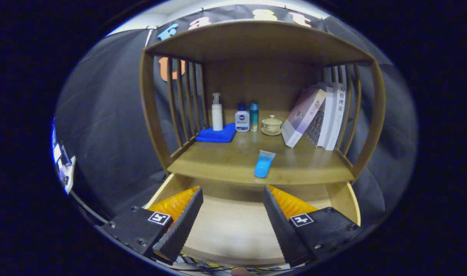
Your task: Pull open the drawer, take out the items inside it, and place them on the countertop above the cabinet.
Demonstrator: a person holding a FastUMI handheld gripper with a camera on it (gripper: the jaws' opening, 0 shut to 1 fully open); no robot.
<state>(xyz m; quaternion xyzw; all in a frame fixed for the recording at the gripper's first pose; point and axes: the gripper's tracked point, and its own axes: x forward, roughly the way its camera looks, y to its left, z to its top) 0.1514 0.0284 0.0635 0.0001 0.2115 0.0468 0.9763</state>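
The drawer (233, 226) stands pulled out under the wooden countertop (218, 161), and its pale floor shows bare between and beyond my fingers. A blue tube (264, 163) lies on the countertop near its front edge, just beyond the fingers. My gripper (233, 191) hangs over the drawer, open, with nothing between its fingers.
At the back of the countertop stand a white pump bottle (217, 112) on a folded blue cloth (217, 134), a small white bottle (242, 118), a blue-green bottle (254, 116) and a lidded cup on a saucer (271, 125). Leaning books (317, 115) fill the right side. Slatted sides and a top shelf (256, 40) enclose the space.
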